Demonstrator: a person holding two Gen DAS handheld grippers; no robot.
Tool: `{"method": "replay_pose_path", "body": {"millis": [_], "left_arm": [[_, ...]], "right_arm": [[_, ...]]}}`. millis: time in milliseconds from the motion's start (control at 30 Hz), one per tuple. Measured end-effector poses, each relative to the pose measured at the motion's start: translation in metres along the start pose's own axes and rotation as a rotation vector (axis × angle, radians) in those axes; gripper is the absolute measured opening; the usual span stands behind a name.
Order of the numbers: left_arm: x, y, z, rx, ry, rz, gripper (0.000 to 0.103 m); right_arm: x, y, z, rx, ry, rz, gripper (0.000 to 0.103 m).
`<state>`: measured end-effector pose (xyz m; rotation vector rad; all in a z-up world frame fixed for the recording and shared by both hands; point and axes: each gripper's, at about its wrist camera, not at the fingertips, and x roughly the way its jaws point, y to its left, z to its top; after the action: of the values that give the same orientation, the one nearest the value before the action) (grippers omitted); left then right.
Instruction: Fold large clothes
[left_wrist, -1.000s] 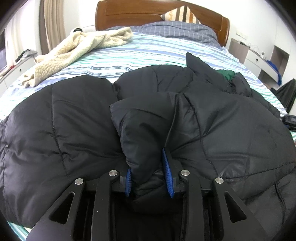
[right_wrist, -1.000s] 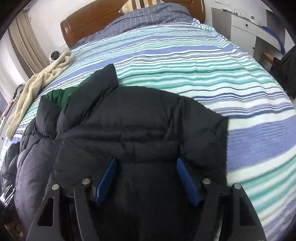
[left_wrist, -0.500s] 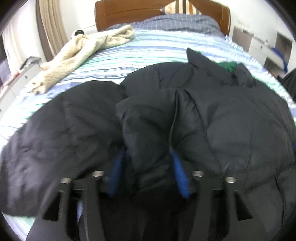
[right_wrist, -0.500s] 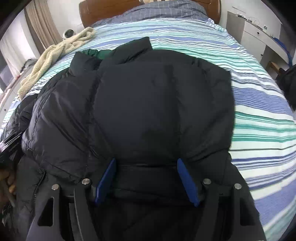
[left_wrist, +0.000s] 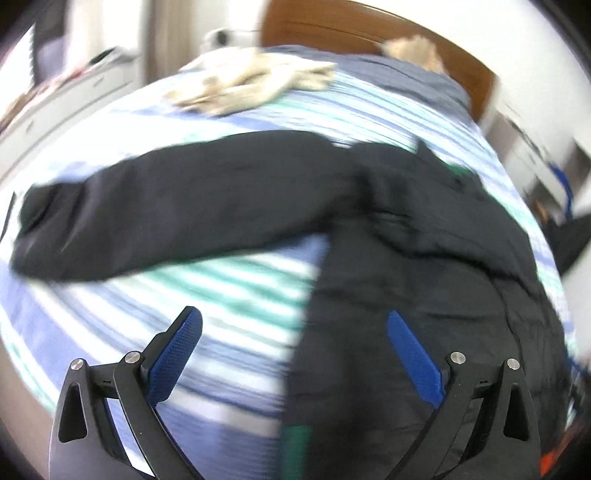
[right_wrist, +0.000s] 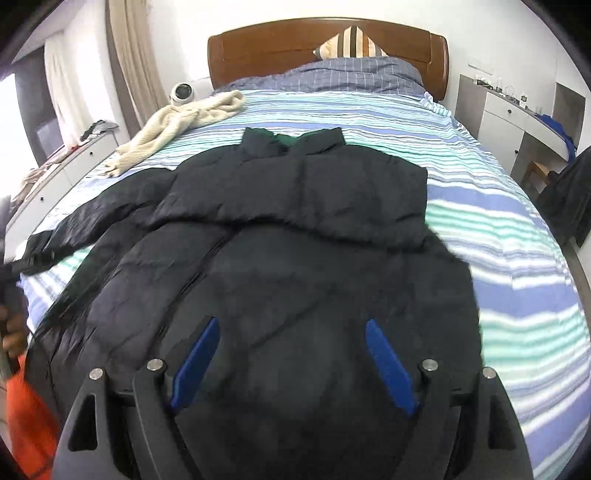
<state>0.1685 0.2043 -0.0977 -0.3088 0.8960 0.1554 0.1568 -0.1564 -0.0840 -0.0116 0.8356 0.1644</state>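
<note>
A black puffer jacket (right_wrist: 295, 236) with a green lining lies front-up on the striped bed, collar toward the headboard. Its right sleeve is folded across the chest. Its left sleeve (left_wrist: 147, 210) lies stretched out to the left over the sheet; it also shows in the right wrist view (right_wrist: 74, 225). My left gripper (left_wrist: 291, 328) is open and empty above the jacket's left edge and the sheet; this view is blurred. My right gripper (right_wrist: 291, 332) is open and empty above the jacket's lower body.
A cream fleece blanket (right_wrist: 181, 125) lies at the bed's far left. A blue checked quilt and a striped pillow (right_wrist: 351, 40) sit by the wooden headboard. A white cabinet (right_wrist: 55, 173) stands left of the bed, a white desk (right_wrist: 517, 114) right. Striped sheet (right_wrist: 517, 258) shows right of the jacket.
My left gripper has let go of the jacket's sleeve, opened and pulled back to the left. The sleeve now lies spread out to the left. My right gripper has drawn back from the jacket.
</note>
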Motion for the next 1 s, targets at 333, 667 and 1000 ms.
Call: {"method": "replay_pose_path", "body": {"millis": [333,667,1000], "left_arm": [[0.03,0.156,0.003,-0.582,-0.021,0.104,0.1],[0.041,0.21,0.032,-0.756,-0.174,0.192,0.027],[-0.043,0.086,0.109,-0.306,-0.416,0.187,0.006]], "right_arm": [[-0.024,0.012,-0.033,-0.008,-0.012,0.002,0.083],[-0.024,0.021,-0.051,-0.012,0.011,0.015,0.083],[-0.033,0.014,-0.055,0.035,-0.017,0.049,0.083]]}}
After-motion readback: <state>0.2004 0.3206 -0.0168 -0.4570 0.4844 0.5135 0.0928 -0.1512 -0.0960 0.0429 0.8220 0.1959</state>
